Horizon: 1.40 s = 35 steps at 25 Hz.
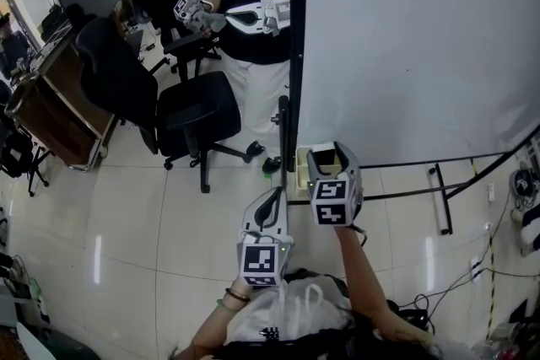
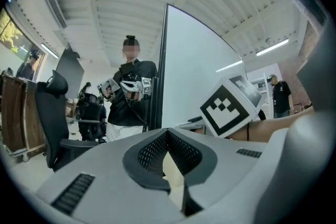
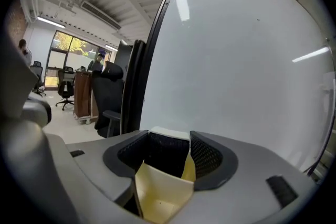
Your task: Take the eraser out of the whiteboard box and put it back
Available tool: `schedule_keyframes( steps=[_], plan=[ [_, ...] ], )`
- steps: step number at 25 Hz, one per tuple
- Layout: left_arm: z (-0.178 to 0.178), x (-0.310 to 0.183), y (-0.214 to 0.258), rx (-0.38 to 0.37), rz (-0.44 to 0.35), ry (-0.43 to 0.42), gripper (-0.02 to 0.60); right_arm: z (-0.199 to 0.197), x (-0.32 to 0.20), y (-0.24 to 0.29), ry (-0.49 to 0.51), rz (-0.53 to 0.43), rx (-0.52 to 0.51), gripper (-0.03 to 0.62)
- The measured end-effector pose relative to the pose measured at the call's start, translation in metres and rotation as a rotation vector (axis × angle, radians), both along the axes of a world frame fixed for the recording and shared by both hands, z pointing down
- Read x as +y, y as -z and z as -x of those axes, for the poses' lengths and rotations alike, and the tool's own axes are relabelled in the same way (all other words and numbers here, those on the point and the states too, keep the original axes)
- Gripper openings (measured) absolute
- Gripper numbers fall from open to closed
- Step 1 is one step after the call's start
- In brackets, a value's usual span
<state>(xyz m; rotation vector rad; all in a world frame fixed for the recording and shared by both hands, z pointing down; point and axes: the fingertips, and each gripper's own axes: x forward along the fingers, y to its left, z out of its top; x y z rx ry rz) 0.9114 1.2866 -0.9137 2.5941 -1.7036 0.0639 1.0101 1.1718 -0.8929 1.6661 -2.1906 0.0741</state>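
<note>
My right gripper is shut on the eraser, a black block with a white top. It holds the eraser just over the cream whiteboard box at the whiteboard's lower left corner. In the right gripper view the eraser fills the space between the mesh pads, with the open box right under it. My left gripper hangs beside the box, a little nearer to me, its jaws together and holding nothing. The left gripper view shows its tips meeting, pointing level at the board's edge.
A person in black stands past the board's left edge holding another gripper set. Black office chairs fill the floor on the left. The board's stand legs run along the floor on the right. A plastic bag hangs near my body.
</note>
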Motion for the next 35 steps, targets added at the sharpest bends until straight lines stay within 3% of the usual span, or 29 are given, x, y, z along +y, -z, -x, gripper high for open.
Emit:
schedule_keyframes(
  steps=[11, 14, 19, 24, 29, 35],
  plan=[
    [-0.004, 0.0, -0.003, -0.003, 0.01, -0.012, 0.003, -0.006, 0.002, 0.001, -0.01, 0.002, -0.095, 0.325],
    [-0.005, 0.001, -0.003, -0.003, 0.011, -0.014, 0.003, -0.013, 0.011, 0.023, -0.009, -0.078, -0.134, 0.27],
    [-0.004, 0.001, -0.003, -0.001, 0.01, -0.013, 0.002, -0.017, 0.037, 0.046, -0.012, -0.12, -0.224, 0.167],
    [-0.006, 0.003, -0.004, 0.009, 0.016, -0.018, 0.003, -0.022, 0.065, 0.042, -0.036, -0.077, -0.26, 0.038],
    [-0.012, 0.008, -0.008, 0.012, 0.03, -0.024, 0.003, -0.028, 0.08, 0.026, -0.055, -0.017, -0.228, 0.029],
    [-0.013, 0.008, -0.009, 0.015, 0.036, -0.027, 0.003, -0.019, 0.086, 0.036, -0.037, -0.028, -0.241, 0.021]
  ],
)
